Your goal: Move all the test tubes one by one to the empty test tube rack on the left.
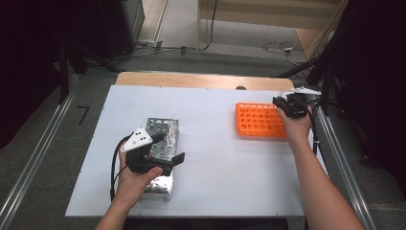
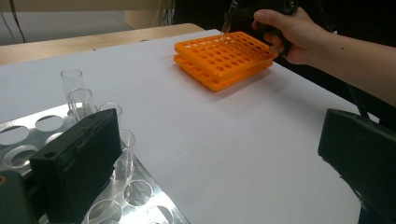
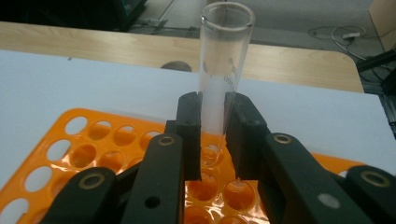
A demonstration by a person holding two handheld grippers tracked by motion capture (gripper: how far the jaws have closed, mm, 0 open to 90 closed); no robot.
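My right gripper (image 3: 213,105) is shut on a clear glass test tube (image 3: 219,84), which stands upright with its lower end just above a hole of the orange tube rack (image 3: 93,149). In the high view that gripper (image 1: 287,103) hovers at the rack's (image 1: 258,120) far right corner. My left gripper (image 1: 168,148) is open over a metal tube rack (image 1: 163,129) at the table's left. In the left gripper view its wide-apart jaws (image 2: 219,126) hold nothing. Several glass tubes (image 2: 81,102) stand in the metal rack (image 2: 140,196) beside the left jaw.
A white sheet (image 1: 215,158) covers the table between the two racks. The wooden table edge (image 1: 201,79) runs along the far side. A metal rail (image 1: 335,148) lies to the right of the table, and cables lie on the floor beyond.
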